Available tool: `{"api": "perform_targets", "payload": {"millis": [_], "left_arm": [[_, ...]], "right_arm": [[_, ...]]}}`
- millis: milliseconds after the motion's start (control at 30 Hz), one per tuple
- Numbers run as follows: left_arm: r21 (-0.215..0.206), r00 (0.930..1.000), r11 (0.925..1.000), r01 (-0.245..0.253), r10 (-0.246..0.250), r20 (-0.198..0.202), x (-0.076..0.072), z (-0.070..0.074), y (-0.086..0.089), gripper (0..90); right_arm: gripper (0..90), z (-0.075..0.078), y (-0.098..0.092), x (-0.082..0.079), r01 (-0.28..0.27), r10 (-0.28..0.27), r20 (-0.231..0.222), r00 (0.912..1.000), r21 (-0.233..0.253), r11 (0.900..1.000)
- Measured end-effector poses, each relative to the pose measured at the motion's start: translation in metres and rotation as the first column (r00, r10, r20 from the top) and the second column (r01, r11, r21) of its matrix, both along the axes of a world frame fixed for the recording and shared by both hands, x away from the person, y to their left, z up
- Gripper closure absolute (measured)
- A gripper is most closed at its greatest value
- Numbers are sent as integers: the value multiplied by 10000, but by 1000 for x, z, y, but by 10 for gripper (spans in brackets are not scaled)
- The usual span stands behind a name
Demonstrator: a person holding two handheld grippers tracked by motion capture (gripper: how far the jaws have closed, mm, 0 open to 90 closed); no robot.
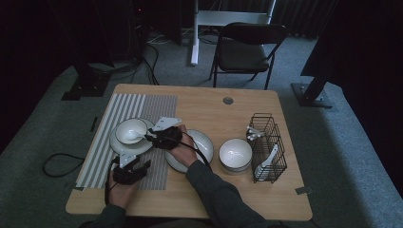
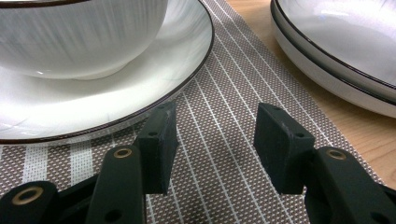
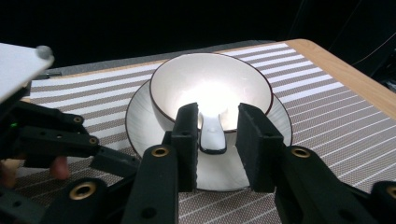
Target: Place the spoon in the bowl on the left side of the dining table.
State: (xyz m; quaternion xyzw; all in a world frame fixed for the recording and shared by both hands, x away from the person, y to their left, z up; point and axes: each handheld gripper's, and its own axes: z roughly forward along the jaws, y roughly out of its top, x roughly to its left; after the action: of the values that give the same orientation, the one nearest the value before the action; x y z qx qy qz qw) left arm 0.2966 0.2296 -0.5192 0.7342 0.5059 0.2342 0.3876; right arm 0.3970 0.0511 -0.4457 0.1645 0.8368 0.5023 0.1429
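The wooden worktop (image 1: pixel 204 192) carries a striped placemat (image 1: pixel 121 107) at the left, where one place looks nearly laid: a white plate (image 1: pixel 117 144) bears a bowl (image 1: pixel 131 130), and a white spoon (image 3: pixel 212 135) lies in that bowl with its handle over the near rim; a second plate (image 1: pixel 204 142) and second bowl (image 1: pixel 235 153) wait off the mat, and more spoons stand in the wire rack (image 1: pixel 269 147), so that setting seems yet to be laid; the right gripper (image 3: pixel 215 136) has its fingers spread either side of the spoon handle, not pinching it; the left gripper (image 2: pixel 214 140), fingers apart and empty, sits by the plate's edge.
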Motion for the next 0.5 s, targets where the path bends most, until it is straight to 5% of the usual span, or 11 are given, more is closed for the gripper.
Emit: {"api": "perform_targets", "payload": {"millis": [500], "left_arm": [[-56, 10000, 10000, -25, 24, -8, 0, 0, 1, 501]], "right_arm": [[623, 22, -23, -23, -1, -3, 185, 9998, 189, 9998]]}}
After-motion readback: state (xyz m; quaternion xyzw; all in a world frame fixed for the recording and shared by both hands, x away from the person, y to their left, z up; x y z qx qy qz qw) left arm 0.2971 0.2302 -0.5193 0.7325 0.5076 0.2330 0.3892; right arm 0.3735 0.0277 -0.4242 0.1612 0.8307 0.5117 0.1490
